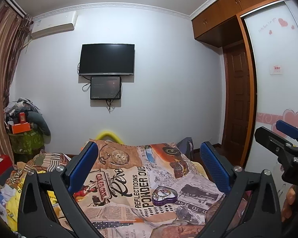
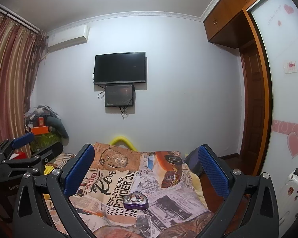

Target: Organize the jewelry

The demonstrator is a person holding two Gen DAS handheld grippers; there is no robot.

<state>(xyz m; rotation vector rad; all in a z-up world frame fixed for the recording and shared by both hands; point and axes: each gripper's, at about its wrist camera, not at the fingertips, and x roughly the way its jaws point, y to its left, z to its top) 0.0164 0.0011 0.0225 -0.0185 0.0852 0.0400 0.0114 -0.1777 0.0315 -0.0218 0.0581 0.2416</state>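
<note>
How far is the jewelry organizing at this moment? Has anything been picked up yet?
Nothing looks done yet. The purple heart-shaped box lies on the printed bedspread with jewelry visible in it, untouched. Nothing is in hand: the left gripper and the right gripper are both open and empty, held above the bed and apart from the box. Reaching the box and sorting its pieces is all still left.

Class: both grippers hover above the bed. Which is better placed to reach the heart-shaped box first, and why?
Probably the right gripper: the box sits nearly centred between its open fingers. For the left gripper it lies off toward the right finger.
</note>
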